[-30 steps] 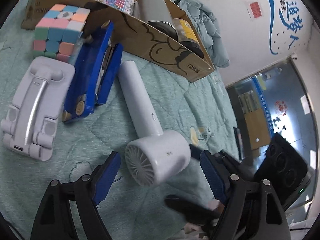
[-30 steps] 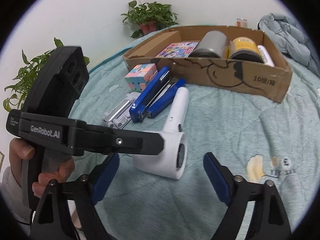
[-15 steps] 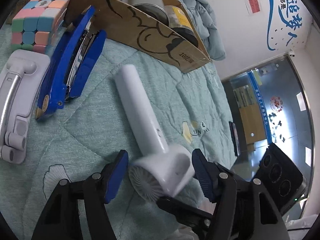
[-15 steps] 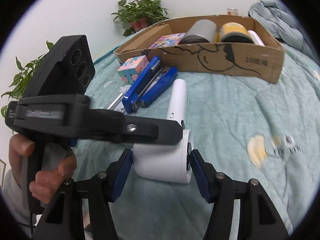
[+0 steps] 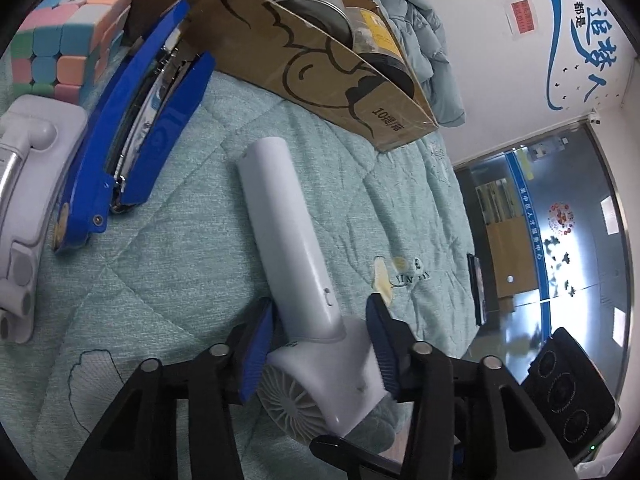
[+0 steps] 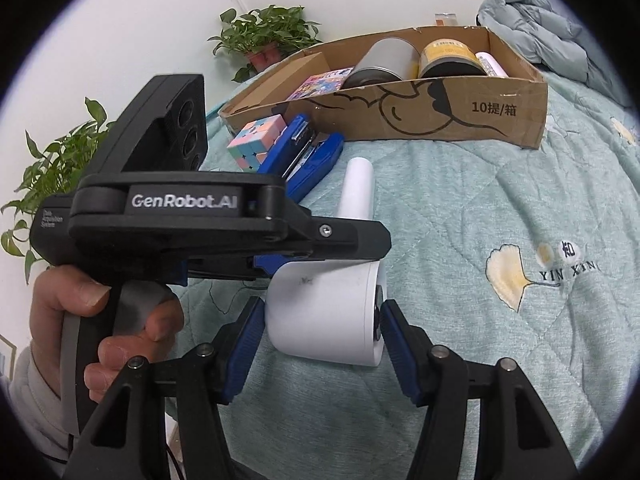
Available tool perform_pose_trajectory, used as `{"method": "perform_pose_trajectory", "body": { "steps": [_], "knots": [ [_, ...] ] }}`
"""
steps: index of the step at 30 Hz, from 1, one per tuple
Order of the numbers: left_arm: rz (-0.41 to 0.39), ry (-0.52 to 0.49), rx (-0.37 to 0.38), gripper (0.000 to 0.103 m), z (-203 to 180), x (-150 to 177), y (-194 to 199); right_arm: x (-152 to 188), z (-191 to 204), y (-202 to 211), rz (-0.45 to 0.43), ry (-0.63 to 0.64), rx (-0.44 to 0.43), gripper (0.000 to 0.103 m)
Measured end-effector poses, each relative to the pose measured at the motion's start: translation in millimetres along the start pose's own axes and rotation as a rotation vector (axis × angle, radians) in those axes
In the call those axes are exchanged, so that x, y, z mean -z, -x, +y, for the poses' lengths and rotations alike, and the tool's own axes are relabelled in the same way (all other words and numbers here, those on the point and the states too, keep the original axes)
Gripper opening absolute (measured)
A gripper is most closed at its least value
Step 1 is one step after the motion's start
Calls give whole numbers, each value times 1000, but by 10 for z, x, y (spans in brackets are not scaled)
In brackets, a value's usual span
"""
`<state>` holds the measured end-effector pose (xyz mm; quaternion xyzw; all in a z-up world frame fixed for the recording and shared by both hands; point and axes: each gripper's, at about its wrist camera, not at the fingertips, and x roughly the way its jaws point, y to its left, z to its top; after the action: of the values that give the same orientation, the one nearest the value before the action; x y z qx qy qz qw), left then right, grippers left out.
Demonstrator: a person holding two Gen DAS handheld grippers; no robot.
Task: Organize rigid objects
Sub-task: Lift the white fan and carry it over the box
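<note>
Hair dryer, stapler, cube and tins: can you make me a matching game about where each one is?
Things:
1. hair dryer
2. stapler
3. cube
4. tins

Places:
A. inside the cardboard box
B. lying open on the quilt, next to the white stand
C. its head is between both grippers' fingers
D. by the box's near wall, beside the stapler's tip

Pairs: 1-C, 2-B, 3-D, 4-A
</note>
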<state>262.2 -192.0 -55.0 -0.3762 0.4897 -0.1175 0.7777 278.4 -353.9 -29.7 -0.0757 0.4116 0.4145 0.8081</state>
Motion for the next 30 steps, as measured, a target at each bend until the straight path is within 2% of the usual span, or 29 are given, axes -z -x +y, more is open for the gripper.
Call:
{"method": "perform_pose_trajectory", "body": {
  "steps": [7, 12, 23, 30],
  "knots": [
    [-17, -20, -4, 32, 16, -9, 122, -25, 17, -12, -17, 16, -1, 58],
    [-56, -51, 5, 31, -48, -74, 309, -81, 83, 62, -68, 32, 6, 58],
    [-199, -98, 6, 31, -77, -349, 926, -484, 348, 103, -158, 124, 2, 58],
    [-232, -141, -31, 31, -84, -619, 1171, -749, 433, -8, -189, 132, -19, 58]
  ]
}}
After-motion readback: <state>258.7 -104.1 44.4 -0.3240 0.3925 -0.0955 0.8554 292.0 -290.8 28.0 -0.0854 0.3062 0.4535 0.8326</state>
